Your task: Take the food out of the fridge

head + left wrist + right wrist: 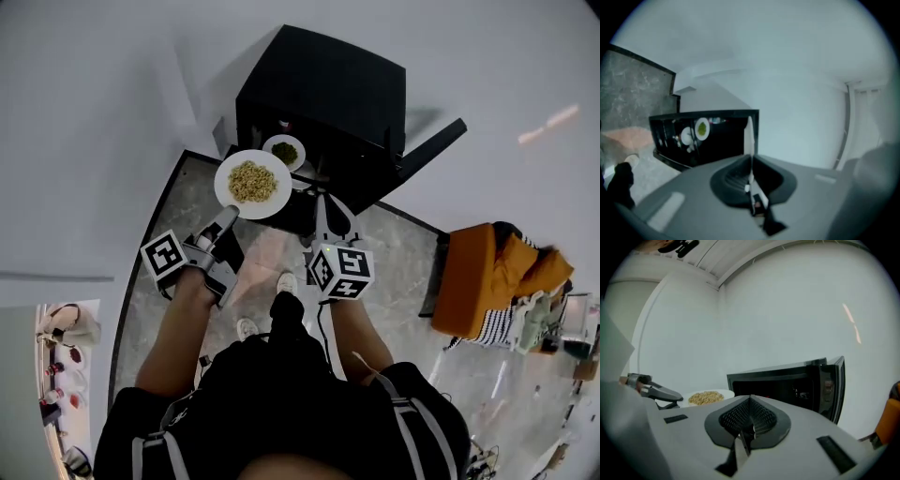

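The black fridge (323, 94) stands at the far side, its door (433, 148) swung open to the right. Out in front of it is the white plate of yellow food (252, 184). My left gripper (230, 213) is clenched on its near rim, so the plate sticks out beyond my fingers. A small dish of green food (284, 152) sits just beyond it, in the fridge's opening. My right gripper (323, 199) is clamped together on nothing, just right of the plate.
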